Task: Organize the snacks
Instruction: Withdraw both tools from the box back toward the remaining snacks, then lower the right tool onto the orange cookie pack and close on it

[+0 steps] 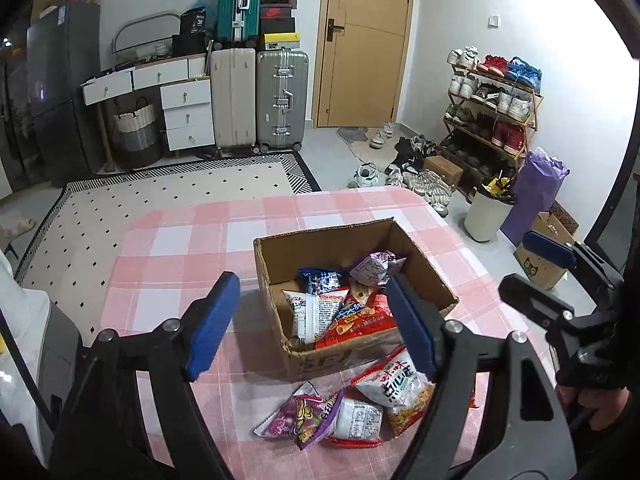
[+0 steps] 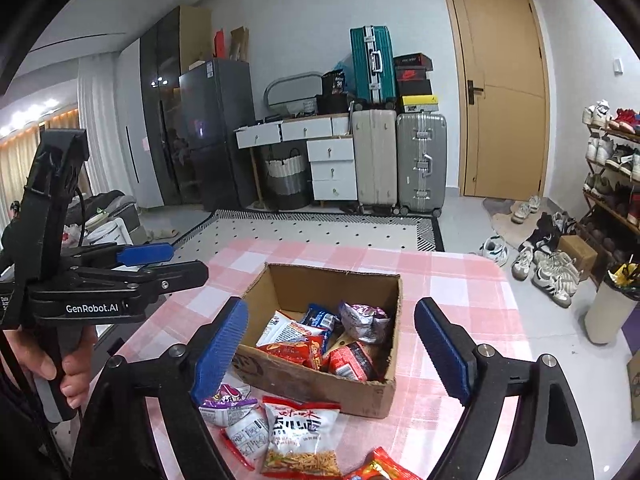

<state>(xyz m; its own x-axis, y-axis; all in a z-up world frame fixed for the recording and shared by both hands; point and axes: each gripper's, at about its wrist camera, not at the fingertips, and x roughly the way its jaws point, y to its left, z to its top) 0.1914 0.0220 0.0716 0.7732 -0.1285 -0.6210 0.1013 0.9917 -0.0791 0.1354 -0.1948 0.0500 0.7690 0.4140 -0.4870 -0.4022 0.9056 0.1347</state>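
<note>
An open cardboard box (image 1: 420,264) (image 2: 394,320) sits on the pink checked table (image 1: 180,248) (image 2: 460,292) and holds several snack packets (image 1: 344,312) (image 2: 320,340). In front of the box lie loose packets: a white one with red top (image 1: 400,388) (image 2: 298,436), a purple one (image 1: 292,416) (image 2: 224,400), a white one (image 1: 356,420) (image 2: 244,436) and a red one (image 2: 384,468). My left gripper (image 1: 312,324) is open and empty above the box's near edge. My right gripper (image 2: 332,344) is open and empty above the box. Each gripper also shows in the other's view: the right (image 1: 536,276) and the left (image 2: 176,260).
Beyond the table lie a patterned rug (image 1: 160,192), suitcases (image 1: 260,100) (image 2: 400,160), a white drawer unit (image 1: 188,112) and a door (image 1: 364,40). At the right stand a shoe rack (image 1: 492,104), shoes on the floor and a white bin (image 1: 488,212) (image 2: 612,308).
</note>
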